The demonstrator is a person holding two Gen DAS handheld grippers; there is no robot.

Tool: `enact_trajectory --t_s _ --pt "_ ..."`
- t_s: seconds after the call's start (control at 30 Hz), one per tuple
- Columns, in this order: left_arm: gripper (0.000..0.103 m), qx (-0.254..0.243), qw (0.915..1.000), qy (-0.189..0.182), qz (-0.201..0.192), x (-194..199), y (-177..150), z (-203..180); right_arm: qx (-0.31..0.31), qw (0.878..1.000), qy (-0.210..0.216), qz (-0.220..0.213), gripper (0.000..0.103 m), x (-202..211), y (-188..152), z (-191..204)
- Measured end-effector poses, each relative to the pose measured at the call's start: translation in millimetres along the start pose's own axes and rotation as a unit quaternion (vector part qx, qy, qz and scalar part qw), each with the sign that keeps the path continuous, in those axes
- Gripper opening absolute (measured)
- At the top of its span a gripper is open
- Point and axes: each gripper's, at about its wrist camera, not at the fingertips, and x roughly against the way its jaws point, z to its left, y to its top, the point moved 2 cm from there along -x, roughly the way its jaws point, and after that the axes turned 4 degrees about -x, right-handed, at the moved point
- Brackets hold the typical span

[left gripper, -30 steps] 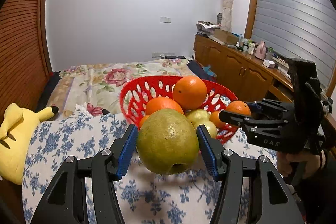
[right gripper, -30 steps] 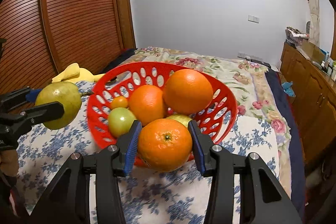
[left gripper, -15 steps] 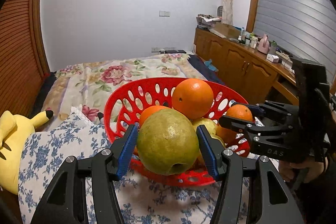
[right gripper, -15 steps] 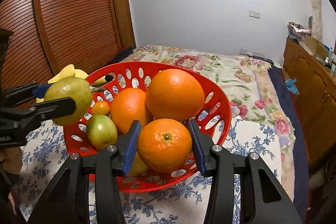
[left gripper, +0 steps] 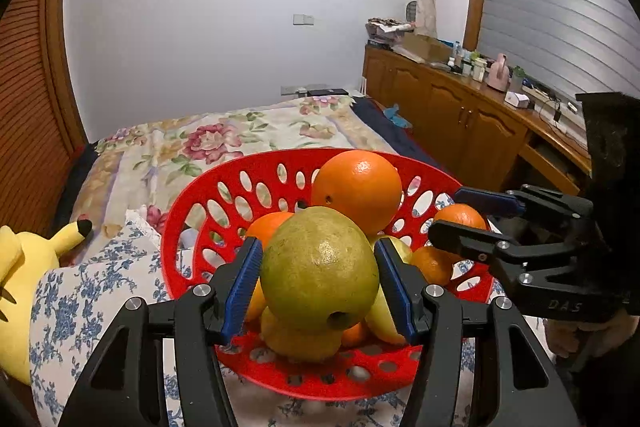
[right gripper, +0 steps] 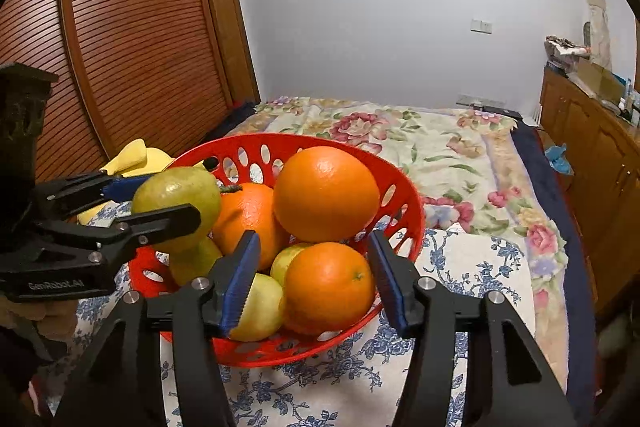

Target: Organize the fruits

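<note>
A red perforated basket (left gripper: 224, 195) (right gripper: 412, 211) stands on a blue-flowered cloth and holds several oranges and green-yellow fruits. My left gripper (left gripper: 320, 281) is shut on a large green pear (left gripper: 320, 267) over the basket's near side; the pear also shows in the right wrist view (right gripper: 176, 191). My right gripper (right gripper: 312, 281) has its jaws spread around a small orange (right gripper: 330, 287) that rests in the basket, with a gap on each side. A big orange (right gripper: 326, 193) tops the pile.
A yellow plush toy (left gripper: 24, 267) lies left of the basket. A floral bedspread (right gripper: 440, 147) lies behind. A wooden cabinet (left gripper: 460, 115) with clutter runs along the right wall. A slatted wooden door (right gripper: 132, 47) stands at left.
Both grippers moved forward over the basket. The right gripper's jaws opened and the small orange now rests among the fruit. The left gripper still holds the pear, now above the pile.
</note>
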Motion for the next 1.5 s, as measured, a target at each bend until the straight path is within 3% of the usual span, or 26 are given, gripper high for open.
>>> enact_trajectory --t_s 0.67,1.37,1.5 --pt "0.06 0.003 0.9999 -0.008 0.009 -6 4 -4 -0.006 1.0 -0.017 -0.011 0.059 13 0 -2" --pt "0.063 -0.004 0.9996 0.009 -0.027 64 -21 -13 -0.007 0.999 -0.035 -0.028 0.06 53 -24 29" --pt "0.065 -0.005 0.9993 0.017 -0.033 78 -30 -17 -0.01 0.999 -0.039 -0.035 0.065 65 -32 37"
